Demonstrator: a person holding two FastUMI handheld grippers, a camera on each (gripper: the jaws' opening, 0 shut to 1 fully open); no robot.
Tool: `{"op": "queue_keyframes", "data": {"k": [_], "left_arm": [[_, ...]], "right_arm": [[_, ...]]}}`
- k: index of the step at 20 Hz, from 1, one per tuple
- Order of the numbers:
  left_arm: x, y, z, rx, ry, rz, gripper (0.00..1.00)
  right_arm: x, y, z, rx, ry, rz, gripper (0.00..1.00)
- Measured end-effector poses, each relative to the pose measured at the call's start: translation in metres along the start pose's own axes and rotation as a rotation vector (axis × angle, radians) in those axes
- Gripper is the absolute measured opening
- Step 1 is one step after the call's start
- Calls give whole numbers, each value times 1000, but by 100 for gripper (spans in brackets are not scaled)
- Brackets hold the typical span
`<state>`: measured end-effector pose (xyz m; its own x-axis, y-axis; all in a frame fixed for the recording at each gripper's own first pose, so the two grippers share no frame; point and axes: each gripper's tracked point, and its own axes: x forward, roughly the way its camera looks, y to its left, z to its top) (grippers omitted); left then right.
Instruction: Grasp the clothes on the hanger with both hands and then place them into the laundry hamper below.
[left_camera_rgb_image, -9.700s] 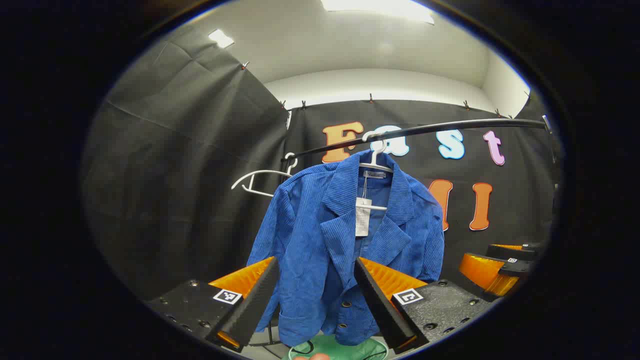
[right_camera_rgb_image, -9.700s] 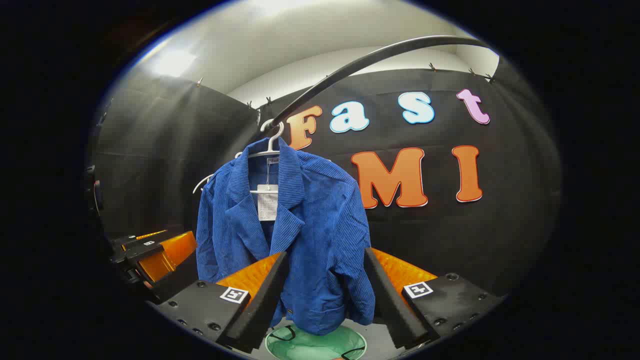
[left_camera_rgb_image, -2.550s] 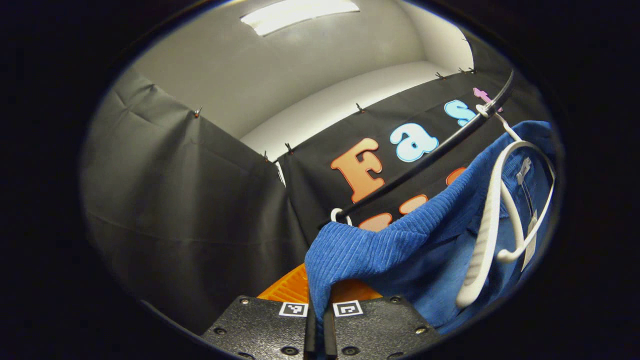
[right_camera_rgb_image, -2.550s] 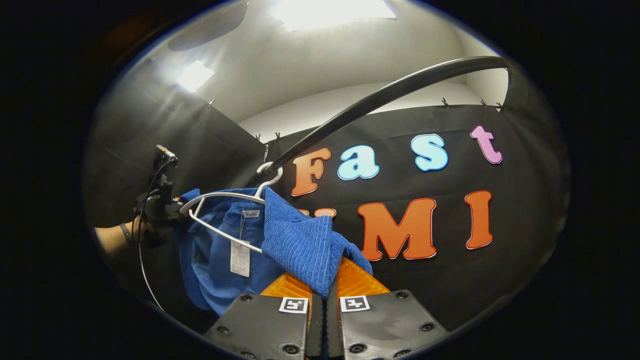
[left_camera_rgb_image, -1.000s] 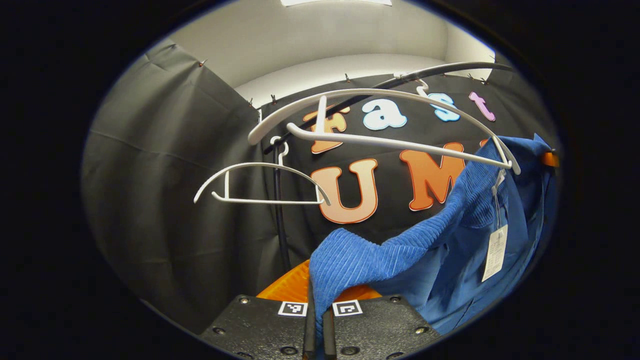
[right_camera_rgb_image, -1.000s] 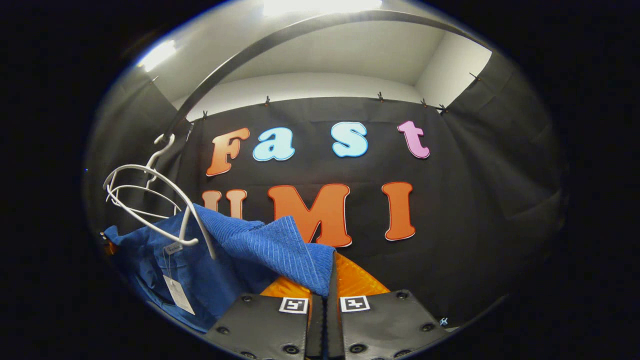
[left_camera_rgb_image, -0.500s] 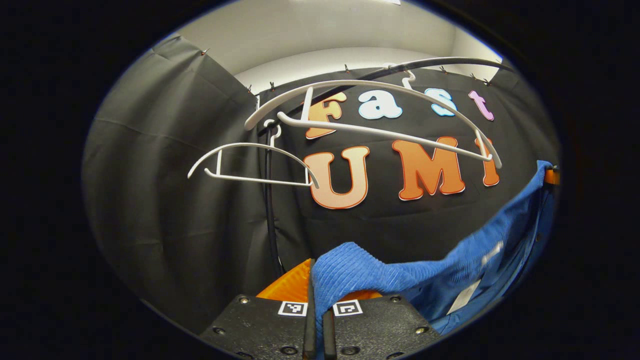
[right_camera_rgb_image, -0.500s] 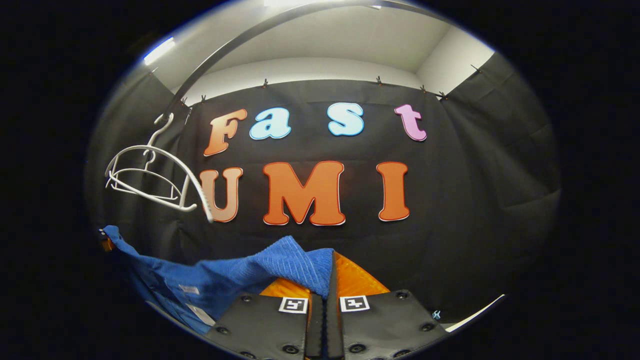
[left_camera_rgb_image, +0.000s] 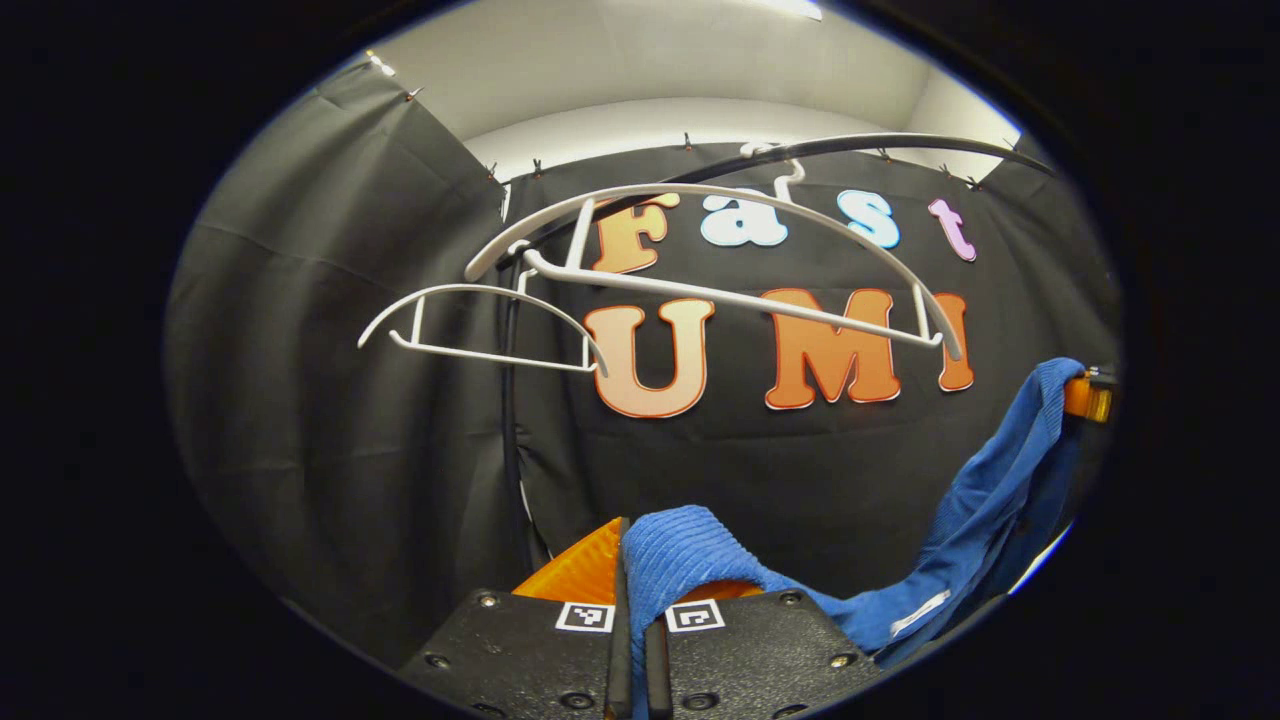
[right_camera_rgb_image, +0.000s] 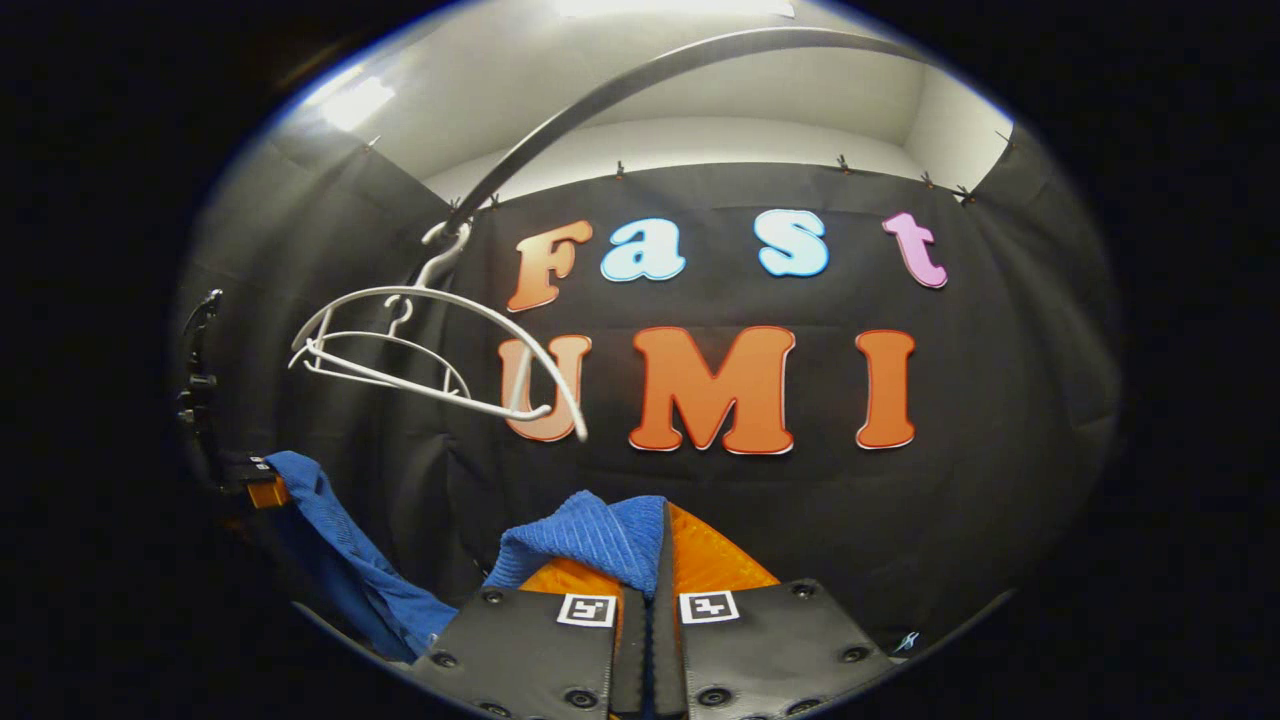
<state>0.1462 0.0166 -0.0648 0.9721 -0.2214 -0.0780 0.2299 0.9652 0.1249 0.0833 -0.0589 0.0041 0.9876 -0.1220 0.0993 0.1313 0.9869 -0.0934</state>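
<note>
I've got my left gripper (left_camera_rgb_image: 633, 640) and right gripper (right_camera_rgb_image: 655, 620) each clamped tight on a shoulder of the blue corduroy jacket (left_camera_rgb_image: 700, 545), so it sags between them below the bare white hanger (left_camera_rgb_image: 700, 245), ready for the hamper.

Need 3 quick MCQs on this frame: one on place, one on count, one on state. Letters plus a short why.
1. Where is the blue jacket?
A. on a hanger
B. slung between the two grippers
C. lying on a table

2. How many white hangers hang on the rail?
A. one
B. two
C. four

3. State of the left gripper?
A. wide open
B. shut on blue cloth
C. shut on a hanger

Answers:
1 B: the cloth runs from the left gripper to the right gripper at the far edge, clear of the hangers.
2 B: the left gripper view shows a near large hanger and a second hanger behind it, both bare.
3 B: its fingers are closed with a fold of jacket pinched between them.
</note>
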Motion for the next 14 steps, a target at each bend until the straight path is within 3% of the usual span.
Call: {"op": "queue_keyframes", "data": {"k": [6, 10, 14], "left_arm": [[1, -73, -25, -98, 70, -161, 5], [0, -108, -70, -213, 200, -219, 7], [-9, -135, -136, -252, 383, -239, 7]], "right_arm": [[12, 65, -44, 77, 115, 177, 10], [11, 80, -103, 173, 263, 214, 10], [1, 80, -174, 152, 416, 200, 10]]}}
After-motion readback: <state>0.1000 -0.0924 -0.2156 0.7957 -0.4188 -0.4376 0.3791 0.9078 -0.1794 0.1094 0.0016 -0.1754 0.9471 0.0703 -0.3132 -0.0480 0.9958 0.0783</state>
